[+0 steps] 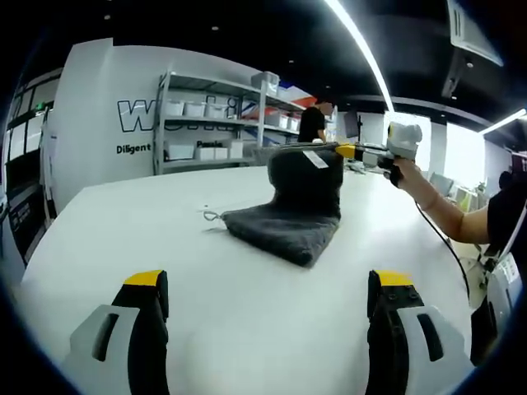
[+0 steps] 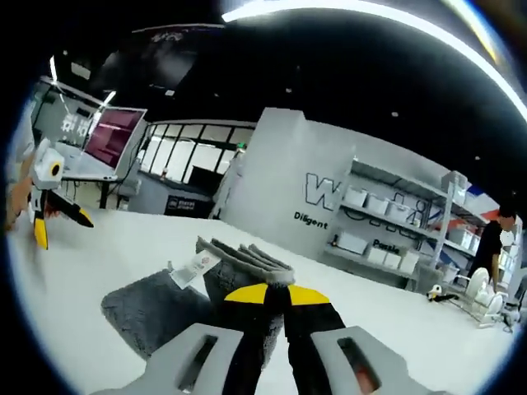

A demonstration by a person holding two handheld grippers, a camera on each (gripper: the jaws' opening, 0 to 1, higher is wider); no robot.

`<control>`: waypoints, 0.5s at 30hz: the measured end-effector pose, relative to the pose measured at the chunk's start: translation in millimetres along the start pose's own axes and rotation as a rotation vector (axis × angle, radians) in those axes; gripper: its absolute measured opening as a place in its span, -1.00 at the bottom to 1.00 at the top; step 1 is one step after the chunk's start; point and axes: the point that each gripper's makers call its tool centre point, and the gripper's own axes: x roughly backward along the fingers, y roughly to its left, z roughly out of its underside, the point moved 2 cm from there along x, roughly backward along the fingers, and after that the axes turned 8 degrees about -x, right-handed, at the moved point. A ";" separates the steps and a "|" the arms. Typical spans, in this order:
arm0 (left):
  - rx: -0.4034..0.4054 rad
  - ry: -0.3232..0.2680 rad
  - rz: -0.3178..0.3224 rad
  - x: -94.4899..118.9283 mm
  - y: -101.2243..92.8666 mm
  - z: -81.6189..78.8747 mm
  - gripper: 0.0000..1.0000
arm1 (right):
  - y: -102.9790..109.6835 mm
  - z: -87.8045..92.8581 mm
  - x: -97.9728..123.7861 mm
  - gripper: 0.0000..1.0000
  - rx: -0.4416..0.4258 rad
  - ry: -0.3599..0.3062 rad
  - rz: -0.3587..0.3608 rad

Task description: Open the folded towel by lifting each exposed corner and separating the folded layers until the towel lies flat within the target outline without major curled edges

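Observation:
A dark grey towel (image 1: pixel 284 230) lies folded on the white table (image 1: pixel 148 222), its far part pulled up into a standing flap (image 1: pixel 303 177) with a white label (image 1: pixel 314 158). My right gripper (image 1: pixel 344 151) comes in from the right and pinches the flap's top edge. In the right gripper view its yellow-tipped jaws (image 2: pixel 276 295) are shut on the bunched towel layers (image 2: pixel 247 259), with the flat part (image 2: pixel 148 309) and label (image 2: pixel 194 267) below left. My left gripper (image 1: pixel 270 284) hovers open, short of the towel, and also appears at the left (image 2: pixel 58 224).
The table's far edge (image 1: pixel 165 177) curves in front of white shelving (image 1: pixel 206 123) with bins. A person in black (image 1: pixel 312 123) stands behind the table. A thin loop (image 1: pixel 212 216) sticks out at the towel's left corner. A drying rack (image 2: pixel 482 296) stands at far right.

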 end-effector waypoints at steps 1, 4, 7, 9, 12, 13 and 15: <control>0.001 -0.001 0.000 -0.1 -0.2 -0.1 0.99 | -2.3 2.2 0.2 -0.95 0.003 0.001 0.003; -0.002 0.005 0.007 -1.2 -2.0 0.9 0.99 | -14.8 13.4 1.7 -0.95 -0.001 0.012 0.043; -0.006 0.013 0.011 -1.9 -3.3 2.5 0.99 | -28.5 24.6 -0.3 -0.95 -0.008 0.034 0.077; -0.006 0.016 0.013 -1.9 -3.0 2.8 0.99 | -39.3 32.3 -2.5 -0.95 -0.017 0.049 0.102; -0.006 0.018 0.008 -1.1 -1.8 3.3 0.99 | -50.2 41.8 -3.3 -0.95 -0.055 0.065 0.129; -0.005 0.017 0.008 -0.9 -1.5 3.4 0.99 | -52.0 44.2 -3.5 -0.95 -0.058 0.071 0.133; -0.003 0.020 0.007 -0.8 -1.3 3.9 0.99 | -57.8 52.0 -2.7 -0.95 -0.080 0.086 0.149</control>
